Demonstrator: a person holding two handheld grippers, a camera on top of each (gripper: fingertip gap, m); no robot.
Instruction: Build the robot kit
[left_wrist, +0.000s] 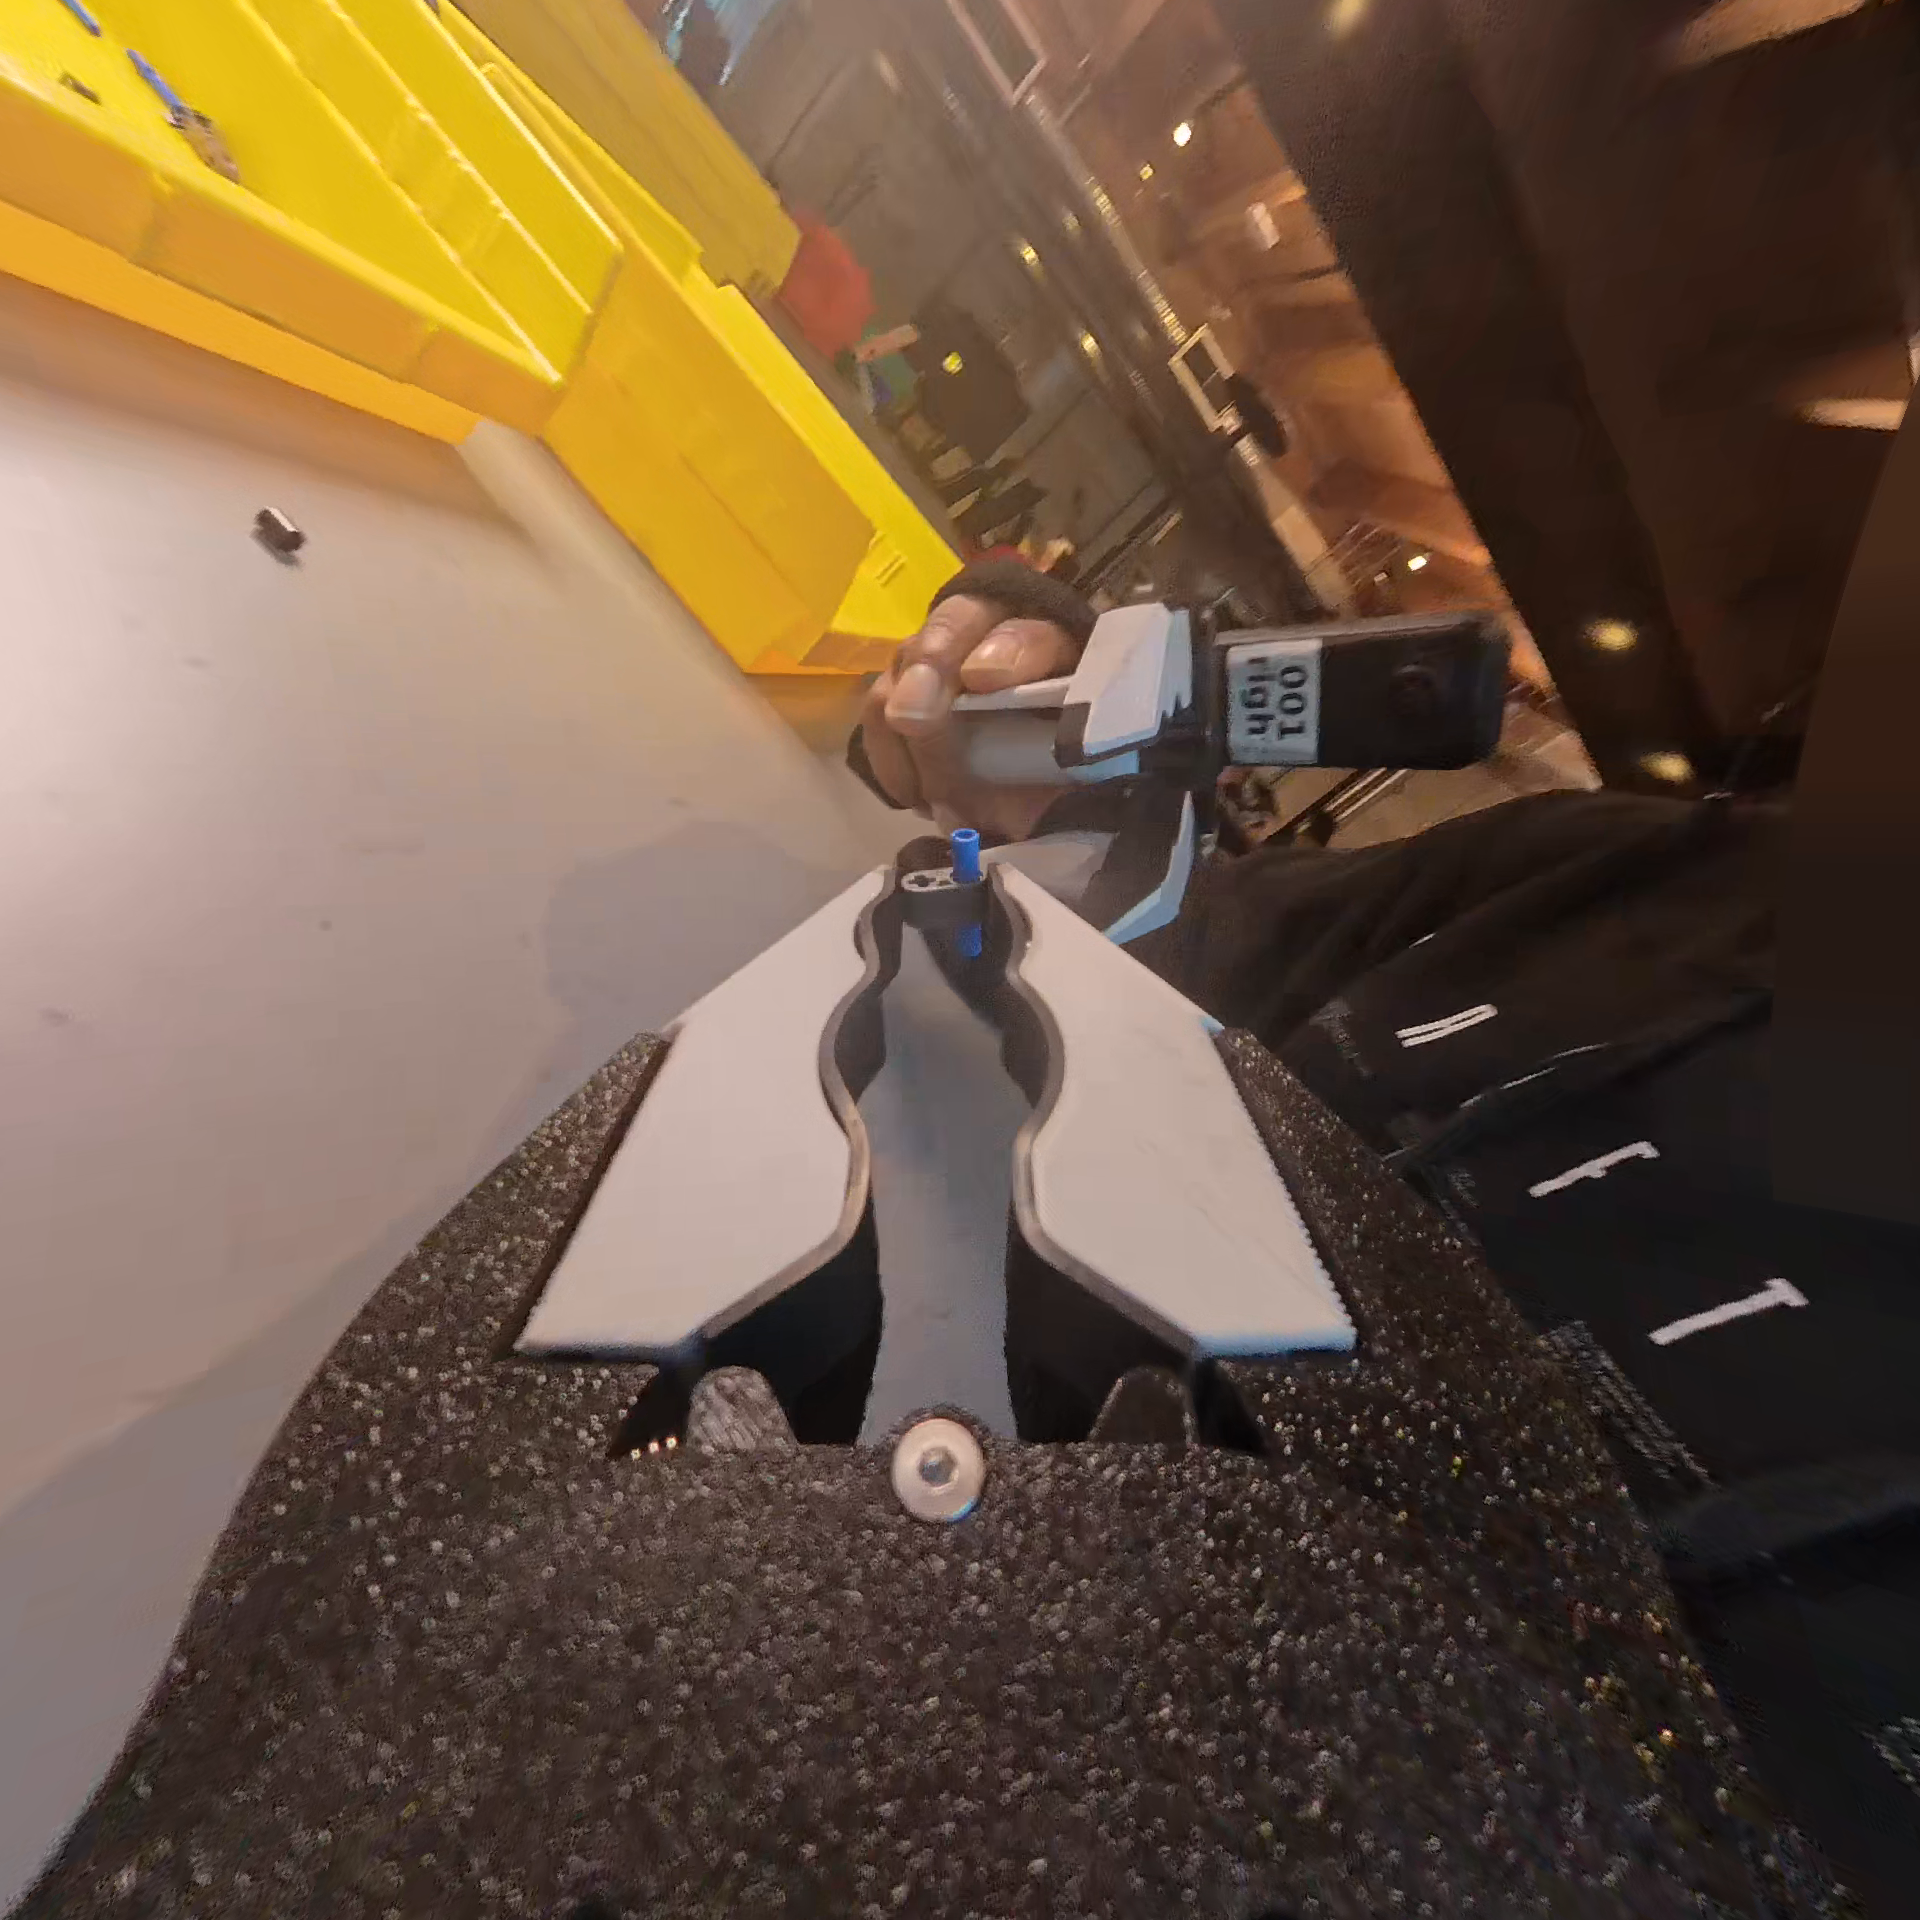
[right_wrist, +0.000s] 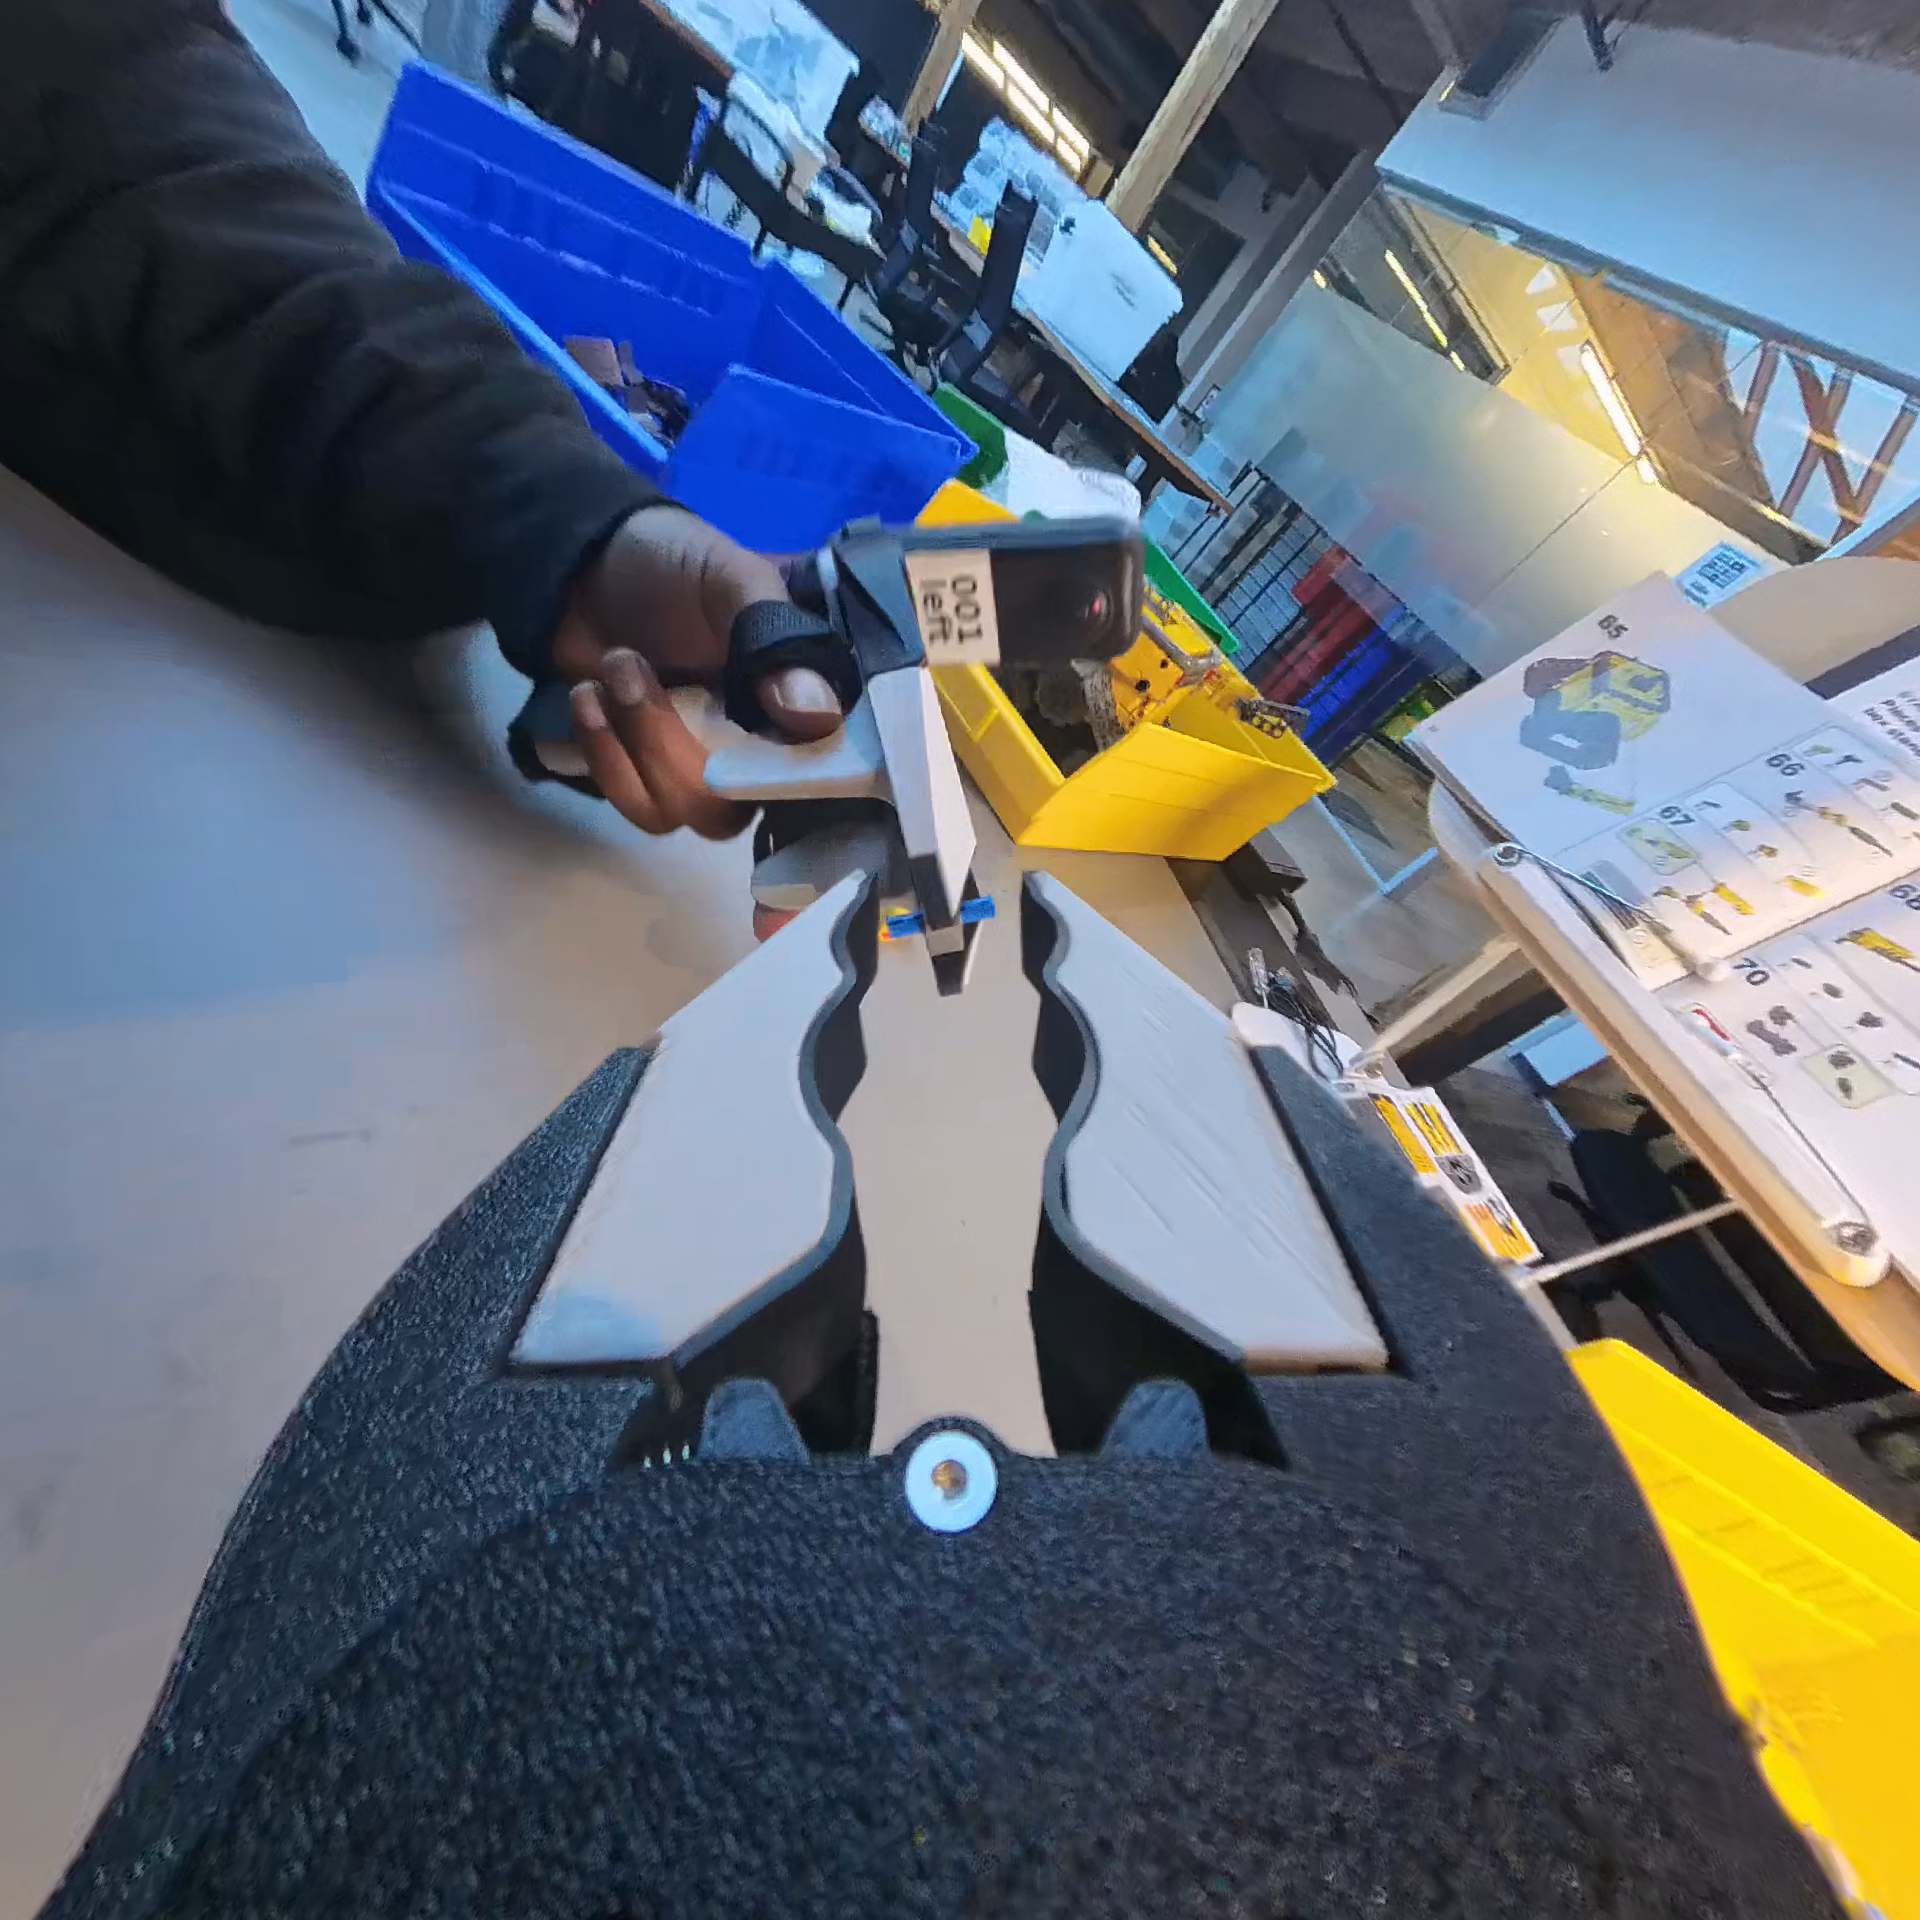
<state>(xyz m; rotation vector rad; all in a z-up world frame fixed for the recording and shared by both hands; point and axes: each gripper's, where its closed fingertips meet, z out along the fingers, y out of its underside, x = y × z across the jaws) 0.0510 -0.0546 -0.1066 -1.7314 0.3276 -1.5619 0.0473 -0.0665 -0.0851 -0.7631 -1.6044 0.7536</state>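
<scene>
1. where both wrist views meet, the pale desk carries everything; yellow bins line its far edge in the left wrist view, and a blue bin and another yellow bin stand behind the hands in the right wrist view.
2. an open instruction booklet rests on a tilted stand to the right, apart from the claws.
3. right claw: released, its jaws spread either side of the other claw's tips; whether it touches them cannot be told.
4. left claw: clenched on a small black piece, held above the desk just before the right claw.
5. a blue pin passes through the black piece and sticks out on both sides of the pinched tips.
6. a loose dark piece lies alone on the desk, well apart from both claws, near the yellow bins.
</scene>
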